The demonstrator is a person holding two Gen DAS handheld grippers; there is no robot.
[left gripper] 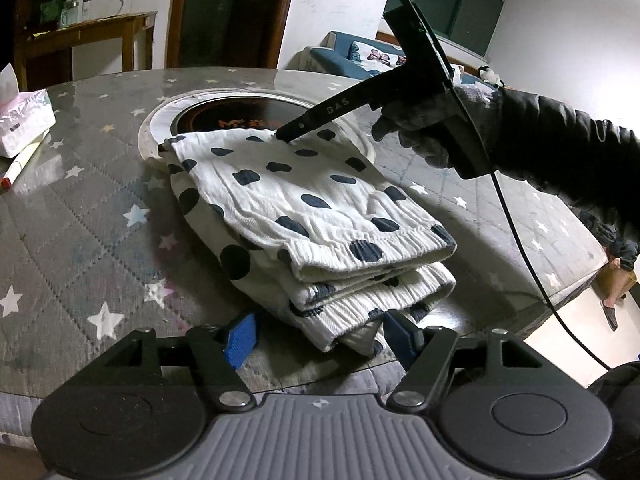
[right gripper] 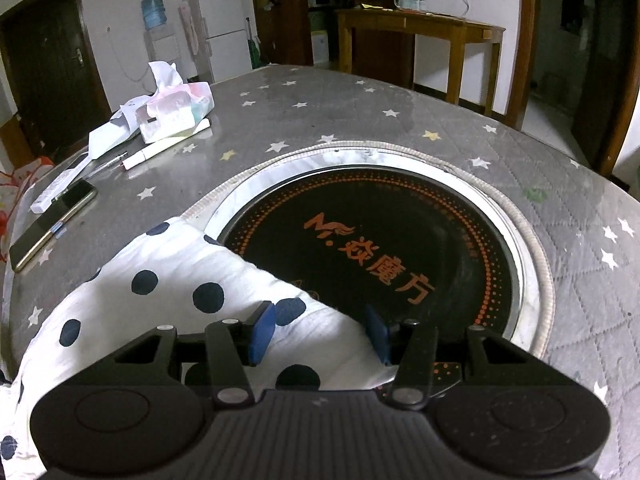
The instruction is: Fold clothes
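A white garment with dark blue dots [left gripper: 304, 208] lies folded in several layers on the grey star-patterned table cover [left gripper: 80, 220]. My left gripper [left gripper: 320, 338] is open at the garment's near corner, and that corner lies between the blue pads [left gripper: 240, 338] without being pressed. A gloved hand [left gripper: 424, 128] holds my right gripper [left gripper: 286, 134], whose tips rest at the garment's far edge. In the right wrist view the right gripper [right gripper: 320, 334] is open over the dotted garment [right gripper: 180, 292], which covers part of the cooktop rim.
A round black cooktop [right gripper: 380, 248] is set into the table behind the garment. A tissue pack [right gripper: 172, 112], a pen [right gripper: 160, 152] and a phone [right gripper: 52, 224] lie at the left. A black cable [left gripper: 516, 232] hangs from the right gripper. The table's edge [left gripper: 580, 284] runs at the right.
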